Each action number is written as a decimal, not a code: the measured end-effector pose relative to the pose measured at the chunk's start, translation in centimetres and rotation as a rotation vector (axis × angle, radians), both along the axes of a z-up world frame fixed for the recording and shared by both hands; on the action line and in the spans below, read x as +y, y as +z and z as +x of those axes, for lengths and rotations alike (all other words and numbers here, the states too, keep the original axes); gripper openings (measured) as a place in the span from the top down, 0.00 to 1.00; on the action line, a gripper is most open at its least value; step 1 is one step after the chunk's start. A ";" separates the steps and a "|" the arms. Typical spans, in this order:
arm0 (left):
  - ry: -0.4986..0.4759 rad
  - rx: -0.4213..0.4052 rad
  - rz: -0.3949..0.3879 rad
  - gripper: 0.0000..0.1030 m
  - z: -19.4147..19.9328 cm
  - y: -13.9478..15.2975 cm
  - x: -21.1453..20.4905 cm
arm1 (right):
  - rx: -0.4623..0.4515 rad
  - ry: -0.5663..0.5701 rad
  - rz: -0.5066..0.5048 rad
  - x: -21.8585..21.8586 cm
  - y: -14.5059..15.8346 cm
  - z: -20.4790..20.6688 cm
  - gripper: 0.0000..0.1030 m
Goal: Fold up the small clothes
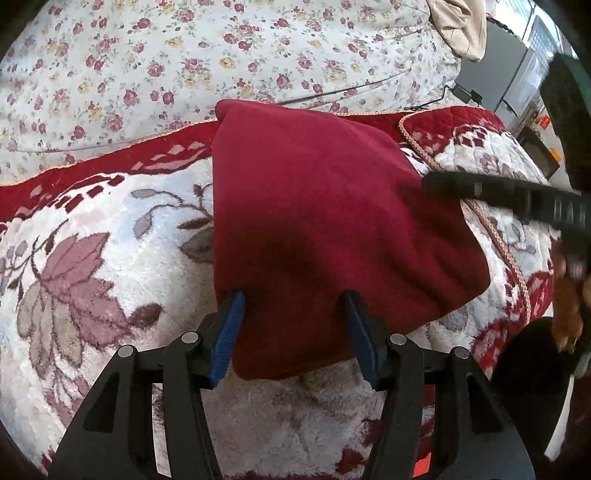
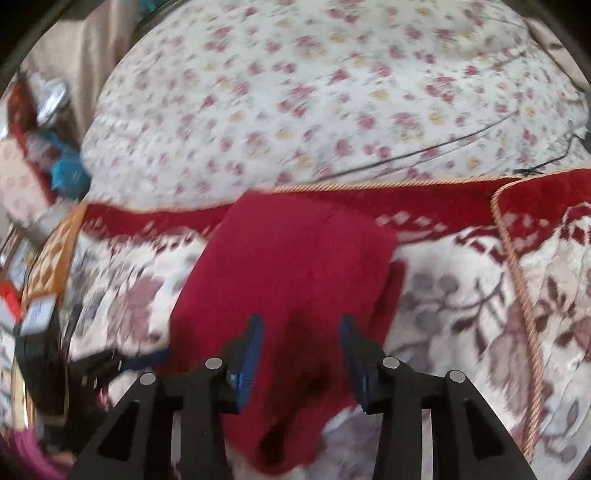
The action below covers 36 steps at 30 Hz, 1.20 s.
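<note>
A dark red fleece garment (image 1: 325,221) lies folded into a rough rectangle on a plush floral blanket (image 1: 110,258). My left gripper (image 1: 293,299) is open, its blue pads (image 1: 229,332) straddling the garment's near edge just above it. The right gripper's finger (image 1: 498,192) reaches in from the right over the garment's right side. In the blurred right wrist view the same garment (image 2: 295,280) lies ahead, and my right gripper (image 2: 301,325) is open over its near part. The left gripper (image 2: 110,365) shows at the lower left there.
A rose-print quilt (image 1: 221,55) lies beyond the blanket's red border (image 1: 92,166), with a thin black cable (image 1: 351,90) across it. A beige cloth (image 1: 461,26) and grey furniture (image 1: 491,74) sit at the far right. Clutter (image 2: 44,147) stands at the left in the right wrist view.
</note>
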<state>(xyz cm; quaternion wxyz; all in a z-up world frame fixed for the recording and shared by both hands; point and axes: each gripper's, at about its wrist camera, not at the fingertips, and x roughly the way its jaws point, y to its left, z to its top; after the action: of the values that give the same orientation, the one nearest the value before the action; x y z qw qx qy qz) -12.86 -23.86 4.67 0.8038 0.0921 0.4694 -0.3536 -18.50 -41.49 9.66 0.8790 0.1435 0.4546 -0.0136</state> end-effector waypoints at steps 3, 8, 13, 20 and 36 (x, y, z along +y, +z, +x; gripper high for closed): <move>0.003 -0.009 0.005 0.46 -0.2 0.0 0.0 | 0.020 0.018 -0.098 1.2 -1.4 -0.7 0.61; -0.006 -0.040 0.030 0.46 -0.6 -0.1 -0.4 | 0.090 -0.027 -0.110 0.1 -4.9 -1.0 0.61; -0.001 -0.041 0.030 0.46 -0.4 -0.2 -0.4 | 0.080 -0.040 -0.113 0.0 -3.5 -1.7 0.61; -0.001 -0.049 0.036 0.46 -0.5 -0.3 -0.5 | -0.012 -0.069 -0.082 0.5 -0.4 -1.9 0.61; 0.006 -0.006 0.019 0.46 0.3 0.1 -0.2 | 0.093 -0.104 -0.108 -0.9 -4.8 -0.4 0.50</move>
<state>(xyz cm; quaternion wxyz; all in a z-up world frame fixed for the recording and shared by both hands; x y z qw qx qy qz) -12.57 -24.11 4.75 0.8054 0.0995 0.4704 -0.3465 -18.92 -42.37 4.90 0.8614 0.1187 0.4855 -0.0905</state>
